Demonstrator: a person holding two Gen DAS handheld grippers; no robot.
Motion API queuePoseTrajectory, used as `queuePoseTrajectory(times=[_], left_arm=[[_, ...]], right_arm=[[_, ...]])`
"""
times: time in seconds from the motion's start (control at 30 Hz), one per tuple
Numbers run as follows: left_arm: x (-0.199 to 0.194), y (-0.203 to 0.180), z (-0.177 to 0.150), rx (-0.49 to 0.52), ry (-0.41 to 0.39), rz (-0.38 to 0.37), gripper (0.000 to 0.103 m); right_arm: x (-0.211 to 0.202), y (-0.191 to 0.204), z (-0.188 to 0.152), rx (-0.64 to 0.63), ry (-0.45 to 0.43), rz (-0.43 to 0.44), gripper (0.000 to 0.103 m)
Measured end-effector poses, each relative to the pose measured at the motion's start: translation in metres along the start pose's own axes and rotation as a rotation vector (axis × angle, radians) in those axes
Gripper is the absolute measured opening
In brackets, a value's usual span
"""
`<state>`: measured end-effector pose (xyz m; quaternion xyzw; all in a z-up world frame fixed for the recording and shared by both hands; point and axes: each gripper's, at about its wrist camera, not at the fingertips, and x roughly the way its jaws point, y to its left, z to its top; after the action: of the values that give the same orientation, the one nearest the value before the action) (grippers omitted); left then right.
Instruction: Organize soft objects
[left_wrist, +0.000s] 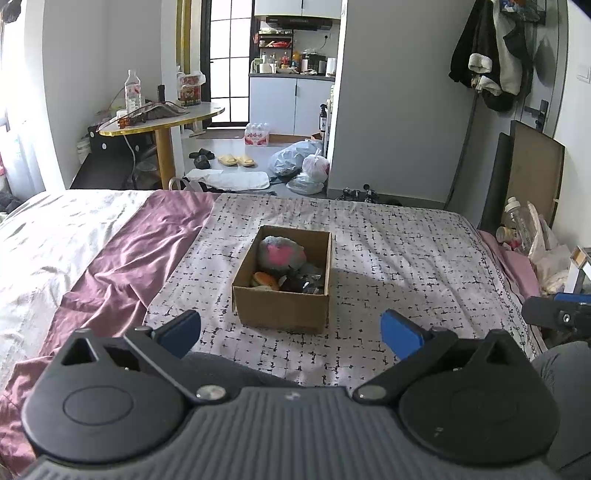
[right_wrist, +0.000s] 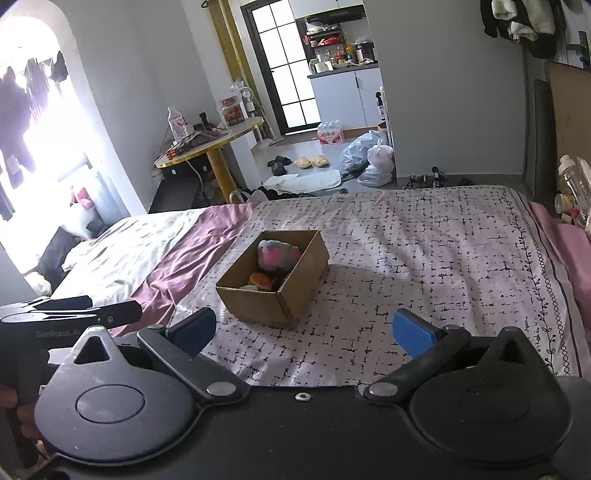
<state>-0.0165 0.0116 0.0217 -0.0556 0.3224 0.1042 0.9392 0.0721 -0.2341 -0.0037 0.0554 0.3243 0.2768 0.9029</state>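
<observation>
We hold our left gripper (left_wrist: 290, 334) and right gripper (right_wrist: 304, 334) spread wide, nothing between the blue pads, both low over the near edge of the bed (left_wrist: 388, 236). Ahead of both, well apart from the fingers, the cardboard box (left_wrist: 282, 308) sits mid-bed on the patterned sheet, containing a grey-and-pink plush (left_wrist: 280, 253), an orange soft toy (left_wrist: 264, 279) and a dark item.

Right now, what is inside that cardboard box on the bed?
Inside the cardboard box lies a grey and pink plush at the far end, an orange and cream soft toy nearer, and something dark beside it. Whatever lies beneath them is covered.
</observation>
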Motion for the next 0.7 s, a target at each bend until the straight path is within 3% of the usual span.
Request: queuePoseTrajectory(times=[0.7], left_arm=[[-0.007,-0.0023,0.0034,0.0,-0.02,0.002,0.103]], right_arm=[[-0.0027,0.0022,0.0035,-0.022,-0.016,-0.013,0.103]])
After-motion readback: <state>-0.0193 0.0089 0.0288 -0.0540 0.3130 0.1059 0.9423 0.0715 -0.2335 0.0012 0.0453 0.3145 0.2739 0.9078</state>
